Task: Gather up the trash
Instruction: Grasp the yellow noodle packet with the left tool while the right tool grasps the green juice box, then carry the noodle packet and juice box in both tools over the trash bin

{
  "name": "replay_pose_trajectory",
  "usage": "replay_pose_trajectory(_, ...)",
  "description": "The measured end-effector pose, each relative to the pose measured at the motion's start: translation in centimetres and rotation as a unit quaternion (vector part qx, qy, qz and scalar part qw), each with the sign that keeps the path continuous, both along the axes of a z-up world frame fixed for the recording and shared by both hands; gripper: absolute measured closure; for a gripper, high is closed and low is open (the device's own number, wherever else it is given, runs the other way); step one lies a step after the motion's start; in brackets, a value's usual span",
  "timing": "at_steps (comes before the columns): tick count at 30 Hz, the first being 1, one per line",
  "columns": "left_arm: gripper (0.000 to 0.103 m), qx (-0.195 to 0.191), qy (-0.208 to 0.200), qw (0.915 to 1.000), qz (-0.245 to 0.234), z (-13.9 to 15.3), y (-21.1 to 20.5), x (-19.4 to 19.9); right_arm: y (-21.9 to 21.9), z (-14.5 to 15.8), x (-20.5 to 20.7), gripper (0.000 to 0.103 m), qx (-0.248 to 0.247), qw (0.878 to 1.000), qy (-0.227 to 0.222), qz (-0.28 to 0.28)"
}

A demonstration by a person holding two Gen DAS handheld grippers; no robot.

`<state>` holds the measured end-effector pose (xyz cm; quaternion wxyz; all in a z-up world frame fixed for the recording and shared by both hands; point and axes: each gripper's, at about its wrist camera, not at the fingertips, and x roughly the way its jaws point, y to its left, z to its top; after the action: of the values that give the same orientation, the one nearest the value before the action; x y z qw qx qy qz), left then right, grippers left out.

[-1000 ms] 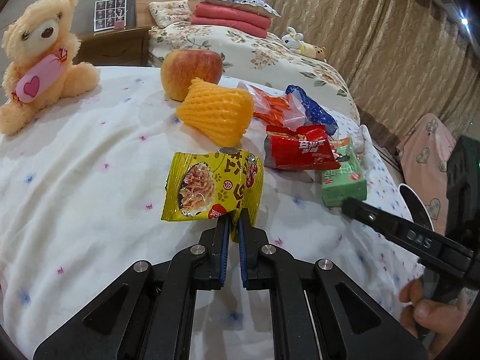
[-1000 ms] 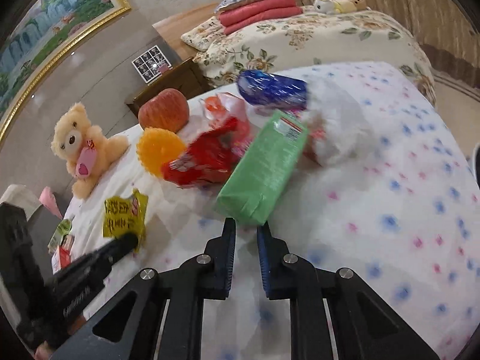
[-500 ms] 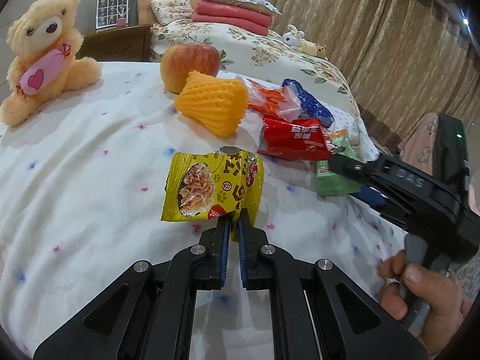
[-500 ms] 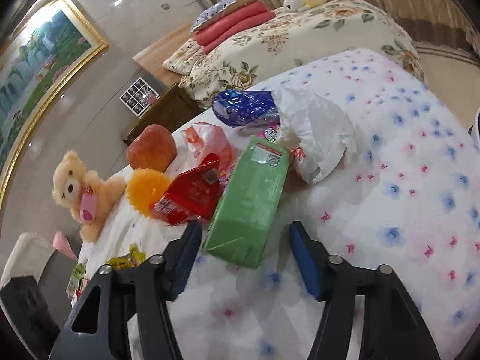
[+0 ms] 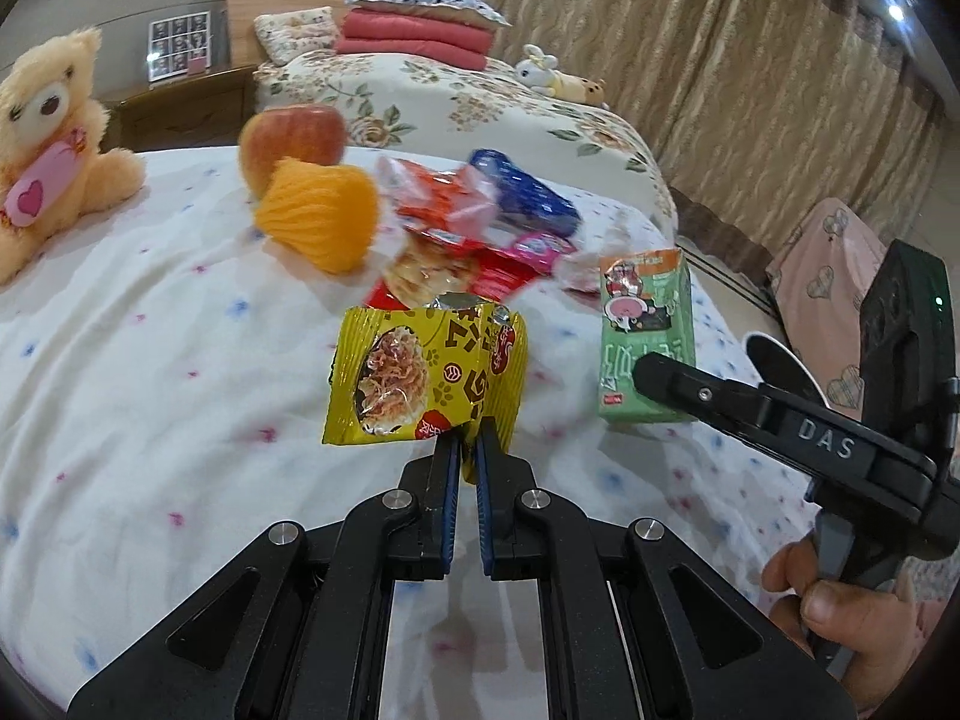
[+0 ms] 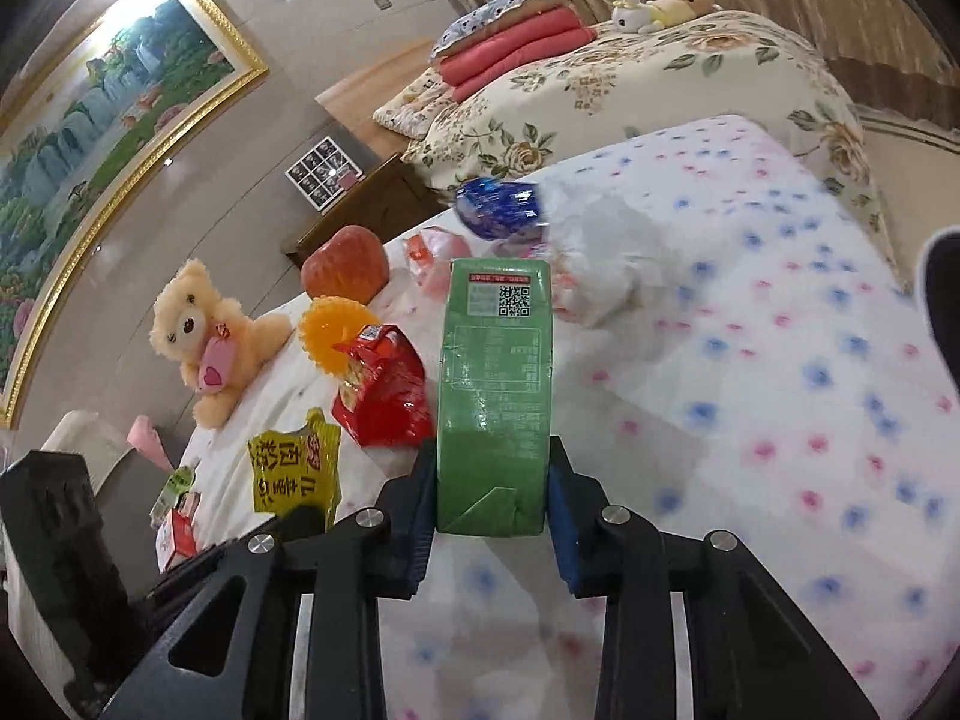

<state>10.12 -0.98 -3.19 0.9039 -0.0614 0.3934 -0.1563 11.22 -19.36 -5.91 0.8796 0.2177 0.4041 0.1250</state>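
My left gripper is shut on the lower edge of a yellow snack packet and holds it up above the white dotted bedspread. The same packet shows at the lower left of the right wrist view. A green drink carton stands between the blue pads of my right gripper; the jaws are closing and both pads touch its sides. From the left wrist view, that carton sits at the right with a black finger of the right gripper across its bottom.
A red snack packet, a blue wrapper and a white plastic bag lie close behind the carton. An orange foam net, an apple and a teddy bear sit further back. A second bed stands beyond.
The right gripper opened wide around the green carton, then closed onto its sides, and the carton now stands more upright. The left gripper carried the yellow packet closer to the pile.
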Motion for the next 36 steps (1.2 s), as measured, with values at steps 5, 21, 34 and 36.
replay_pose_trajectory(5,0.098,0.0,0.0,0.9997,-0.026,0.2,-2.6,-0.6,-3.0,0.4,-2.0,0.071,0.004,1.0,-0.003,-0.023)
replay_pose_trajectory(21,0.098,0.014,-0.007,0.9942,-0.107,1.0,-11.3,-1.9,-11.2,1.0,-6.0,0.071,0.008,0.995,-0.011,-0.094)
replay_pose_trajectory(34,0.098,0.03,-0.017,0.9844,-0.173,1.6,-18.7,-2.2,-17.5,1.3,-8.4,0.071,0.004,0.987,-0.013,-0.157)
replay_pose_trajectory(36,0.098,0.033,-0.018,0.9828,-0.181,1.6,-19.7,-2.2,-18.3,1.2,-8.6,0.071,0.003,0.986,-0.012,-0.166)
